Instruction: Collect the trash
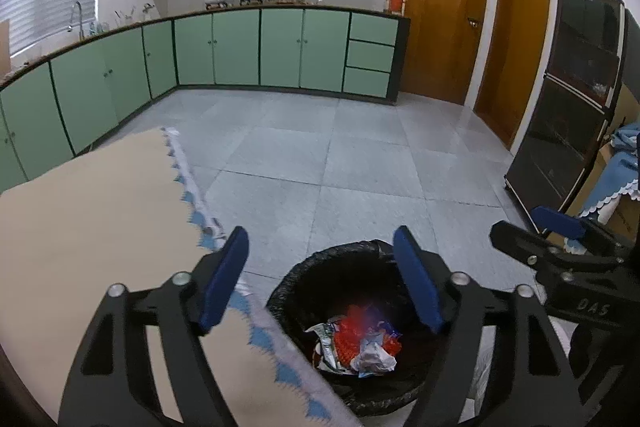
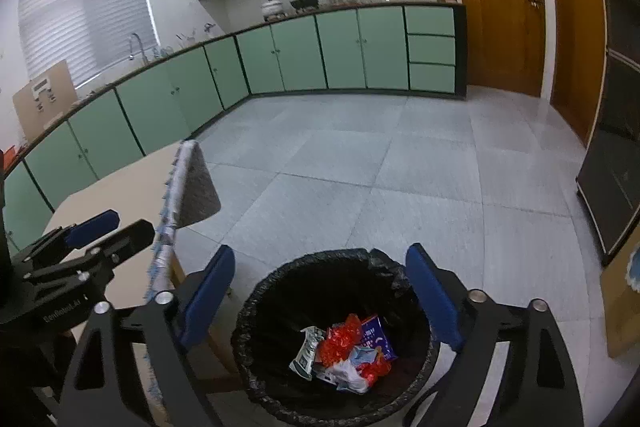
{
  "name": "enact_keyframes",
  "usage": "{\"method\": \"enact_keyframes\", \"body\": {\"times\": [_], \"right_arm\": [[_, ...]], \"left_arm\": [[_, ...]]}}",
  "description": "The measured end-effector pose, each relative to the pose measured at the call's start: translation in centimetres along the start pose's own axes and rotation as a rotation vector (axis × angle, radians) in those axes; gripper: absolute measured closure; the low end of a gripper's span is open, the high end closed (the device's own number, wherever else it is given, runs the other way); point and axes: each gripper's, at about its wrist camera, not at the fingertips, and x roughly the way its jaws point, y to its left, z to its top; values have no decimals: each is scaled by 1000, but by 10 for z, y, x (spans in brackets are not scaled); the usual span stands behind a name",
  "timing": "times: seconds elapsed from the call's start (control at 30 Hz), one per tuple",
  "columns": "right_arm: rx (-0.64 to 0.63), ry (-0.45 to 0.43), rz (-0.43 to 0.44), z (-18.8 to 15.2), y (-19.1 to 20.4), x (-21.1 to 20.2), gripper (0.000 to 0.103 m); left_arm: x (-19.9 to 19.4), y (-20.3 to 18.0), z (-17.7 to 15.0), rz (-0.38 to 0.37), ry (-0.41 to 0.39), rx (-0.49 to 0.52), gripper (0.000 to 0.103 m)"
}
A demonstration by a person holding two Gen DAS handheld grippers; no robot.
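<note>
Green cabinets (image 1: pixel 240 47) run along the far walls of your kitchen, with a grey tiled floor (image 1: pixel 340 155) spreading out ahead of you and two wooden doors (image 1: pixel 444 11) at about 1 o'clock. Your trash (image 2: pixel 344 355) is a crumpled heap: a bright red crinkled wrapper, a purple-blue packet, a white-and-green printed sachet and a balled white scrap, all lying together. It sits at the bottom of the bin (image 2: pixel 280 291), a round container lined with a black bag, standing on the floor at 6 o'clock in both wrist views. Just beside the bin at its 9 o'clock you have the table (image 1: pixel 88 219), covered in a beige cloth with a blue-and-white scalloped trim. Your left gripper (image 1: pixel 320 279) hangs above the bin's rim with its blue pads spread wide and nothing between them. Your right gripper (image 2: pixel 324 291) hovers over the bin too, fingers likewise spread apart and empty.
</note>
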Motion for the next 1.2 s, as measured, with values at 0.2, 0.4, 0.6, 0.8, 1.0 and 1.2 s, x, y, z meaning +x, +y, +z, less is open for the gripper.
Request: {"method": "enact_keyframes", "body": {"times": [0.2,0.4,0.6,0.8,1.0,1.2], "right_arm": [[-6,-20,56,4,19,-30,6],[-24,-31,112,9,40,-58,6],[-52,-69,134,9,57,-85,6],[-80,-102,151,7,67,-108,6],[-102,-129,172,6,77,-123,6],[-124,-141,186,4,89,-134,6]], "left_arm": [[-41,11,1,29,-41,-19,19],[-79,18,1,52,-67,-31,13],[-115,28,1,69,-108,-47,10],[-141,33,1,98,-134,-43,10],[-160,39,-1,116,-153,-38,10],[-175,46,-6,125,-172,-45,10]]}}
